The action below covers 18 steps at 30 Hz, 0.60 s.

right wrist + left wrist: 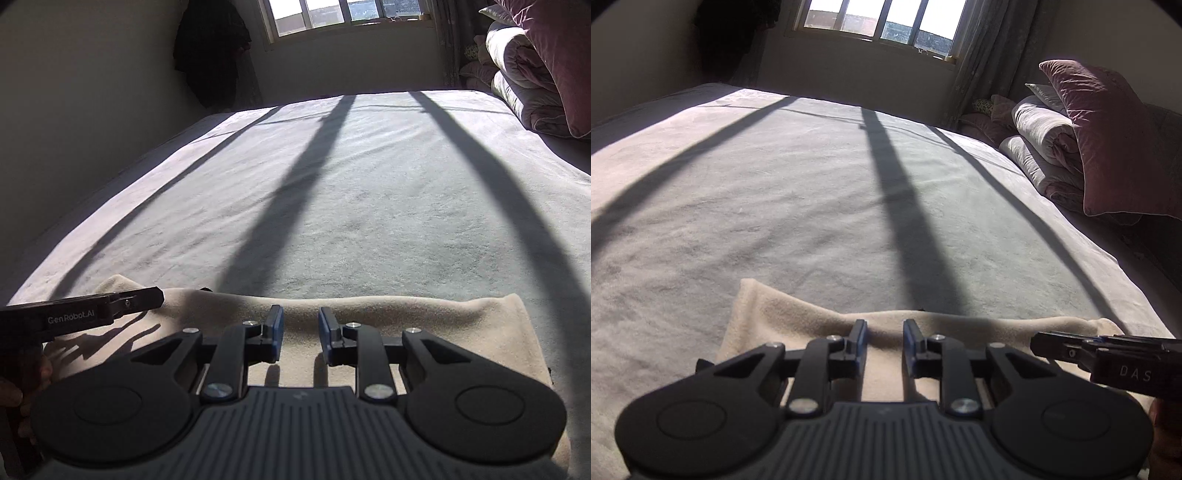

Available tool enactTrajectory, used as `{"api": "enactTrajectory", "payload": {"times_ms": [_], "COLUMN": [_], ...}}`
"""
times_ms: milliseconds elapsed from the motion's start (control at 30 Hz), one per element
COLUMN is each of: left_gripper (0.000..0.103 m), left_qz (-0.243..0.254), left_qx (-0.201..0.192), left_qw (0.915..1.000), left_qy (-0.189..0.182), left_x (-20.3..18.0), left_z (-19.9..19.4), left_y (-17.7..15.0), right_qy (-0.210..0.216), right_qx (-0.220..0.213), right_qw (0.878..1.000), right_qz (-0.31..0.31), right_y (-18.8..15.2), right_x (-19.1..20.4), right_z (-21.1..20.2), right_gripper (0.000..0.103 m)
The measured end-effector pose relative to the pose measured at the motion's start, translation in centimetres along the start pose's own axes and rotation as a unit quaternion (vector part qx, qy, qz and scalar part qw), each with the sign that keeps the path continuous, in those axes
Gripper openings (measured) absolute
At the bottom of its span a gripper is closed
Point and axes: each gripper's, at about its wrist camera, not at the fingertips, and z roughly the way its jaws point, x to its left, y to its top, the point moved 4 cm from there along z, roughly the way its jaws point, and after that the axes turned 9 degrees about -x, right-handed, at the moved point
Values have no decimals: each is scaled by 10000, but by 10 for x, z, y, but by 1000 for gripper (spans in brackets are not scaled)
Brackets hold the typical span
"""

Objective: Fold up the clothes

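We found the cream fleece garment (820,325) lying flat at the near edge of the grey bedspread (812,192), directly under both tools. Our left gripper (885,345) hovered over the cloth's far folded edge, its blue-padded jaws parted by a narrow gap, nothing caught between them and only fleece showing through the gap. Our right gripper (301,334) stood the same way over the same edge, jaws slightly apart and holding nothing. In the right wrist view the left tool came in from the left just above the garment's left end; in the left wrist view the right tool came in from the right. A folded duvet (1045,147) and maroon pillow (1108,136) lay well apart, far right.
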Motion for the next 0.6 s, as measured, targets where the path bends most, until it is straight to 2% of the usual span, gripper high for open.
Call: {"api": "enactTrajectory", "payload": {"times_ms": [67, 167, 233, 333, 467, 533, 600], "left_gripper": [21, 19, 19, 19, 19, 19, 19], "left_qz": [-28, -169, -121, -135, -105, 130, 297], "left_qx": [15, -90, -252, -494, -752, -797, -725], "left_qw": [10000, 9997, 9992, 9979, 9969, 9966, 9964], "left_qy": [52, 148, 299, 397, 186, 156, 333], "left_x": [4, 12, 19, 29, 38, 37, 43], "left_z": [6, 4, -3, -19, -45, -57, -59], "left_y": [-4, 0, 5, 9, 8, 0, -11], "right_qy": [-143, -347, -462, -425, -483, -527, -664], "right_qx": [106, -6, -114, -376, -727, -873, -937], "right_qw": [9996, 9990, 9986, 9984, 9962, 9948, 9934], "right_qz": [-208, -291, -226, 36, 72, 38, 55], "right_y": [0, 5, 8, 9, 2, -6, -16], "right_x": [10, 9, 3, -10, -27, -36, -52], "right_z": [16, 26, 30, 11, -25, -44, -60], "right_gripper": [26, 26, 21, 21, 23, 23, 23]}}
